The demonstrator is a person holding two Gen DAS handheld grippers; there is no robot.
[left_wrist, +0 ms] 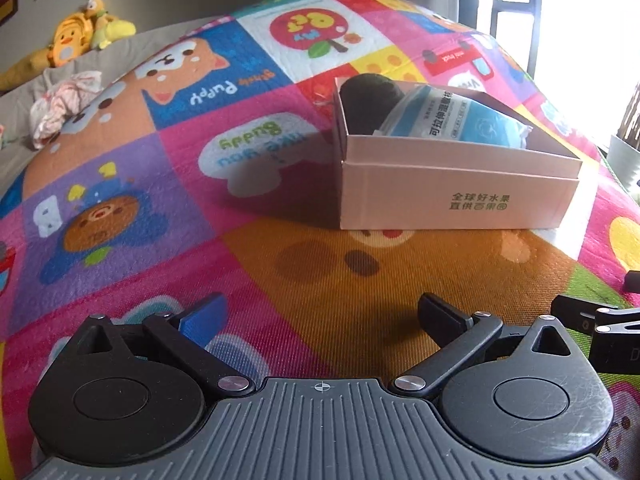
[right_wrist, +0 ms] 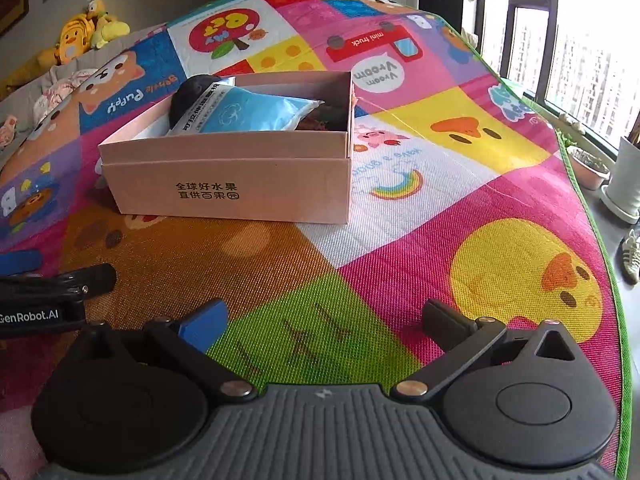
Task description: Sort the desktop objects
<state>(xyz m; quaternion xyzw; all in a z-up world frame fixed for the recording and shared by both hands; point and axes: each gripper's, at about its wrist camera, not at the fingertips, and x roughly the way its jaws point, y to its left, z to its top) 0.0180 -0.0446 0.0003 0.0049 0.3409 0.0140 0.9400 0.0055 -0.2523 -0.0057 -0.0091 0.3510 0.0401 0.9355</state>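
A pink cardboard box stands open on the colourful cartoon play mat. Inside it lie a blue plastic packet and a dark rounded object; something brownish shows at the box's right end in the right wrist view. My left gripper is open, low over the mat in front of the box, nothing between its fingers. My right gripper is open too, wide and empty, to the box's near right. Each gripper shows at the other view's edge.
Yellow plush toys and crumpled cloth lie on a grey surface at the far left. On the right, past the mat's green edge, are a window, potted plants and a shoe.
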